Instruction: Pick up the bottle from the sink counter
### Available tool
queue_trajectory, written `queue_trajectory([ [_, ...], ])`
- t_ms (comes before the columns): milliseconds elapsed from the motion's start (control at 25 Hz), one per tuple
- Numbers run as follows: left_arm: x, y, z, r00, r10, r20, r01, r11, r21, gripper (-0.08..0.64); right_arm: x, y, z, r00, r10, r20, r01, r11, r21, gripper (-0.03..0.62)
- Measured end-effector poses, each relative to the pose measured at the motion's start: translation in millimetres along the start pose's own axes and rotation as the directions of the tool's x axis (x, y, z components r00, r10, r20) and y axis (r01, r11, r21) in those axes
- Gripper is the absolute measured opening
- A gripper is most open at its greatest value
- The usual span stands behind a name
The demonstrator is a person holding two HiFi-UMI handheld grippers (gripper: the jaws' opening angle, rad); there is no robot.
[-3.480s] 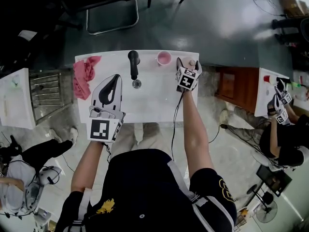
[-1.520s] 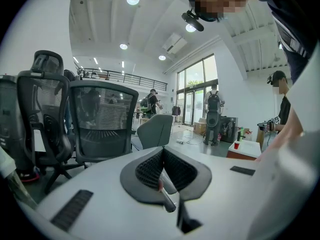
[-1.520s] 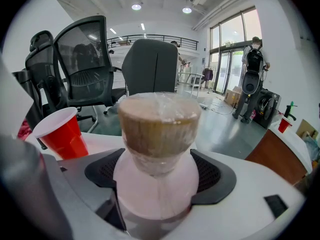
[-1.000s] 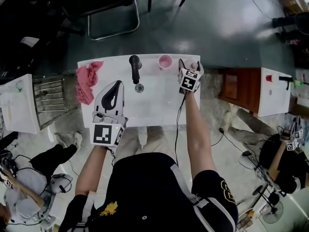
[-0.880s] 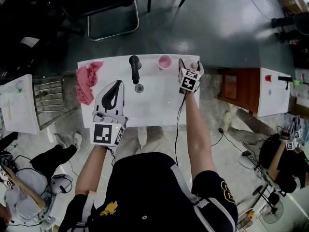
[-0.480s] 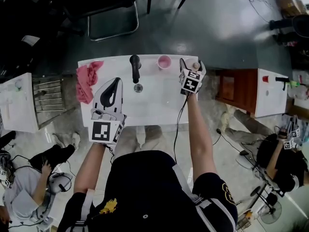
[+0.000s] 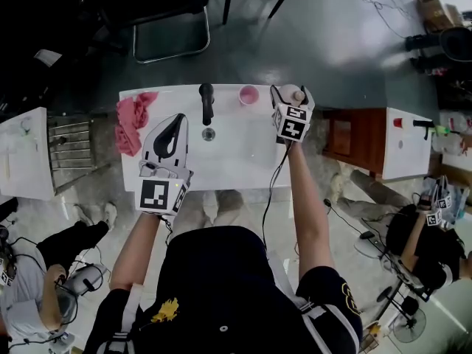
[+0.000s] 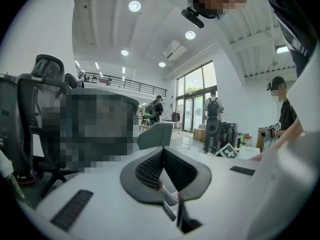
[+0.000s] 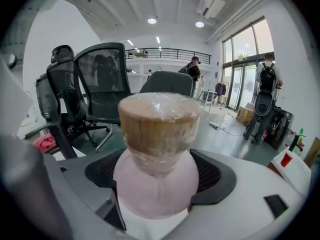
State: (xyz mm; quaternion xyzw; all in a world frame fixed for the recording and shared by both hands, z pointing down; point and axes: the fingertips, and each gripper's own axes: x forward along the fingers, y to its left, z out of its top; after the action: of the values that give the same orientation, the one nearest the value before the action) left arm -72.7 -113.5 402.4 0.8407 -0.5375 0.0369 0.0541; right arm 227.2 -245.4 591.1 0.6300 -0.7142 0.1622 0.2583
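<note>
The bottle [image 7: 294,94] has a pink body and a brown cap under clear wrap [image 9: 157,134]. My right gripper [image 7: 290,94] is shut on it at the back right corner of the white sink counter [image 7: 236,153]. In the right gripper view the bottle's neck sits between the two black pads [image 9: 215,171], upright. My left gripper [image 7: 175,122] hovers over the counter's left half, shut and holding nothing. Its pads [image 8: 150,169] meet in a narrow V.
A black faucet [image 7: 207,102] and drain [image 7: 209,133] sit mid-counter, with a pink cup [image 7: 248,95] just left of the bottle. A pink cloth [image 7: 131,116] lies at the left end. A black chair [image 7: 169,21] stands beyond and a wooden cabinet [image 7: 343,135] to the right.
My right gripper with the bottle has come up a little toward the camera and looks larger. The left gripper has stayed about where it was.
</note>
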Motion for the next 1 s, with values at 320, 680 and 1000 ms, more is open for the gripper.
queue_trajectory([
  [320,-4.7,-0.6,15.9,0.999,0.002,0.034,-0.002,1.000,-0.005,0.018,-33.3,26.8,46.9,0.997,0.063,0.043,-0.061,0.997,-0.051,0.430],
  [680,-13.5,0.1,31.5,0.998,-0.005,0.061,0.006,1.000,-0.007,0.018,-76.8,66.8,91.7,0.985,0.155,0.081,-0.147,0.984,-0.103,0.430],
  [1000,-21.4,3.1,40.7,0.997,-0.002,0.071,0.002,1.000,-0.005,0.018,-114.7,102.5,120.4,0.965,0.253,0.075,-0.241,0.960,-0.142,0.430],
])
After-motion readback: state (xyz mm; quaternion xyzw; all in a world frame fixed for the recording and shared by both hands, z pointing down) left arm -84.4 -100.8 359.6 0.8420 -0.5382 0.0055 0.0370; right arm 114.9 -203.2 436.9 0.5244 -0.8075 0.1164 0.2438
